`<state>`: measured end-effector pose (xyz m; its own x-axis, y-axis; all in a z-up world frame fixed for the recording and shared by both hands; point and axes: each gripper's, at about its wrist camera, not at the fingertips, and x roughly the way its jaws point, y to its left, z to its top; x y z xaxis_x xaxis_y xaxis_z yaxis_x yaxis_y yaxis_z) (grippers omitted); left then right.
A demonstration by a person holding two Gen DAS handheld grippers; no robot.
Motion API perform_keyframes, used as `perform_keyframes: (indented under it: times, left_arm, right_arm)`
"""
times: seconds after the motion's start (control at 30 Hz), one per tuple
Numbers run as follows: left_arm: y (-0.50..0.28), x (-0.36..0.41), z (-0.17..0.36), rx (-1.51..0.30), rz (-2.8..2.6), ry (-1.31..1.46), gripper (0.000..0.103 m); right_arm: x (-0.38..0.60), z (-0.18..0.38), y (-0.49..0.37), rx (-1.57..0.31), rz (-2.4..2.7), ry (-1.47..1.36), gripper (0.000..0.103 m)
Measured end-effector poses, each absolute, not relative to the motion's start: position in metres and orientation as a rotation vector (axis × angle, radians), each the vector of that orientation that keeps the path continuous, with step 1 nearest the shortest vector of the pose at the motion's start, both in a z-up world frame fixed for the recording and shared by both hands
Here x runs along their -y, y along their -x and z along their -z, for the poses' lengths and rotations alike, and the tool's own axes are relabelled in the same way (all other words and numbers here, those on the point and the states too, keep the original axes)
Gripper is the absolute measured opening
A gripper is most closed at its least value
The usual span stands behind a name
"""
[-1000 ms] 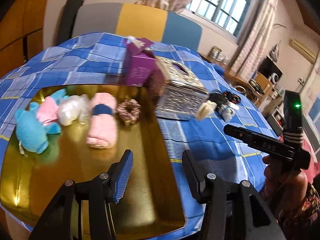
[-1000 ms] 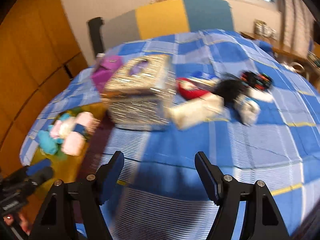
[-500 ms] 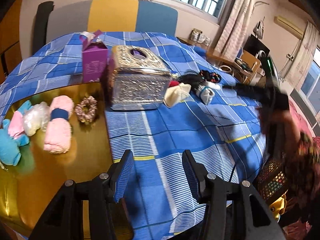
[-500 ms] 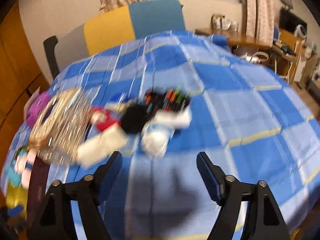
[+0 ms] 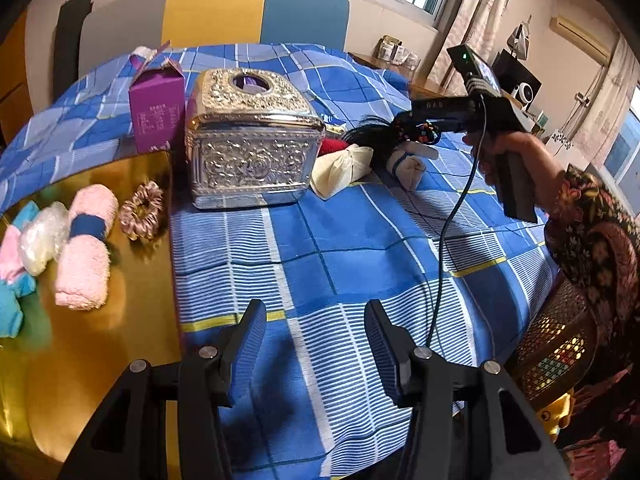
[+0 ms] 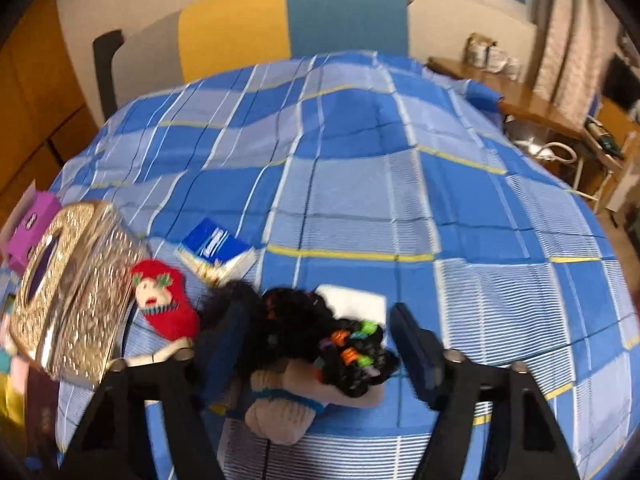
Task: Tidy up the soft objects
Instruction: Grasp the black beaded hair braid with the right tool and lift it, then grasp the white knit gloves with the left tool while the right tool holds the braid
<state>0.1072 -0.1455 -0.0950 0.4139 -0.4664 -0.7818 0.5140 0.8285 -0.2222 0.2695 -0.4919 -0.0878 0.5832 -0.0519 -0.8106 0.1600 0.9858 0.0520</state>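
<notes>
A gold tray (image 5: 100, 344) at the left holds a pink rolled towel (image 5: 86, 240), a satin scrunchie (image 5: 143, 210), a white plastic ball (image 5: 42, 232) and blue and pink plush toys (image 5: 10, 280). My left gripper (image 5: 316, 344) is open and empty above the blue checked cloth beside the tray. My right gripper (image 6: 320, 344) is open, its jaws on either side of a black hairpiece with coloured beads (image 6: 320, 336) that lies over a beige sock roll (image 6: 288, 404). A red sock (image 6: 166, 300) and a cream pouch (image 5: 340, 168) lie nearby.
A silver embossed tissue box (image 5: 252, 140) and a purple carton (image 5: 158, 114) stand behind the tray. A blue booklet (image 6: 216, 248) and a white pad (image 6: 354, 304) lie on the cloth. A chair (image 5: 216, 12) stands at the table's far side.
My right gripper has swung right and down over the pile of black hairpiece and sock roll. My left gripper has drifted right off the tray, over the cloth.
</notes>
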Motion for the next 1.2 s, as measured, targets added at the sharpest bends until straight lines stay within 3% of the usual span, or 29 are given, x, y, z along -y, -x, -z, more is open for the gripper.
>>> perform_keyframes:
  times: [0.1, 0.27, 0.53, 0.6, 0.63, 0.83, 0.9, 0.93, 0.97, 1.03, 1.2]
  left_arm:
    - [-0.107, 0.151, 0.097, -0.97, 0.623, -0.062, 0.051]
    - [-0.104, 0.162, 0.096, -0.967, 0.648, -0.077, 0.051]
    - [-0.102, 0.18, 0.093, -0.959, 0.675, -0.103, 0.051]
    - [-0.101, 0.184, 0.094, -0.961, 0.68, -0.108, 0.051]
    - [-0.101, 0.186, 0.094, -0.962, 0.682, -0.111, 0.051]
    - [-0.098, 0.2, 0.094, -0.964, 0.699, -0.132, 0.051]
    - [-0.098, 0.203, 0.094, -0.964, 0.702, -0.13, 0.051]
    - [-0.098, 0.205, 0.094, -0.963, 0.701, -0.132, 0.051]
    - [-0.098, 0.207, 0.094, -0.962, 0.701, -0.133, 0.051]
    - [-0.1, 0.21, 0.094, -0.963, 0.701, -0.132, 0.051]
    - [-0.107, 0.218, 0.091, -0.952, 0.696, -0.131, 0.051]
  right_arm:
    - [0.484, 0.095, -0.26, -0.957, 0.123, -0.042, 0.055]
    - [0.488, 0.098, -0.242, -0.974, 0.122, 0.0, 0.047]
    - [0.519, 0.099, -0.204, -0.987, 0.162, -0.18, 0.031]
    - [0.53, 0.099, -0.193, -0.978, 0.164, -0.255, 0.019]
    - [0.534, 0.1, -0.189, -0.976, 0.171, -0.283, 0.006]
    - [0.561, 0.109, -0.171, -0.952, 0.196, -0.415, 0.006]
    - [0.564, 0.111, -0.171, -0.955, 0.187, -0.456, 0.008]
    - [0.564, 0.112, -0.171, -0.953, 0.186, -0.471, 0.019]
    - [0.564, 0.112, -0.173, -0.953, 0.19, -0.472, 0.045]
    - [0.56, 0.112, -0.175, -0.957, 0.244, -0.429, 0.077]
    - [0.566, 0.114, -0.175, -0.966, 0.317, -0.427, 0.077]
